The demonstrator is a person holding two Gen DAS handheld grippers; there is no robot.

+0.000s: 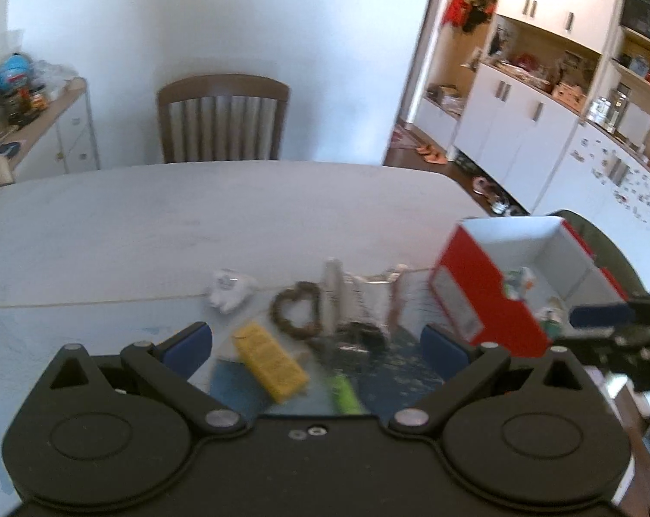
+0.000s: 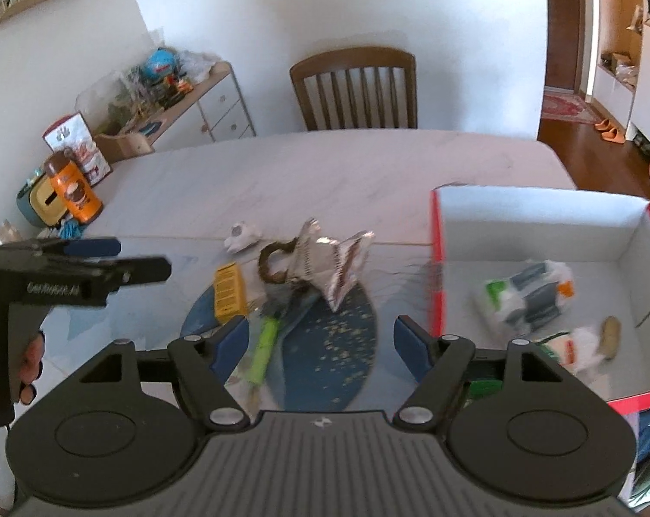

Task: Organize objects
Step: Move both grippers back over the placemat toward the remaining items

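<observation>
Lying in a loose cluster on the pale table (image 2: 325,168), the things to be sorted sit just left of a red box (image 2: 436,267) with a white inside. A crumpled silver foil bag (image 2: 333,258) stands at the middle, touching a brown heart-shaped wreath (image 2: 268,263) on its left. A yellow carton (image 2: 229,291) lies flat beside the wreath, and a lime-green tube (image 2: 262,347) lies nearer the cameras, partly on a round blue mat (image 2: 338,336) speckled with pale crumbs. A small white tooth-shaped figure (image 2: 242,237) rests farther back, apart from the rest. Inside the box lie a white wrapped packet (image 2: 525,297) with green and grey print, a second white packet (image 2: 577,344) nearer the front wall, and a small tan oval piece (image 2: 609,336) just beside it.

The right gripper (image 2: 320,340) hangs above the mat with its blue-padded fingers (image 2: 228,344) spread wide, grasping nothing and touching nothing; the green tube shows just inside the left pad. The left gripper (image 1: 316,344) is likewise spread wide and empty, poised over the yellow carton and the tube. In the right wrist view it shows from the side at the left edge, gripped by a hand (image 2: 29,366).

A wooden slatted chair (image 2: 354,86) stands at the table's far side against a white wall. An orange bottle (image 2: 73,187) sits at the table's left end.
</observation>
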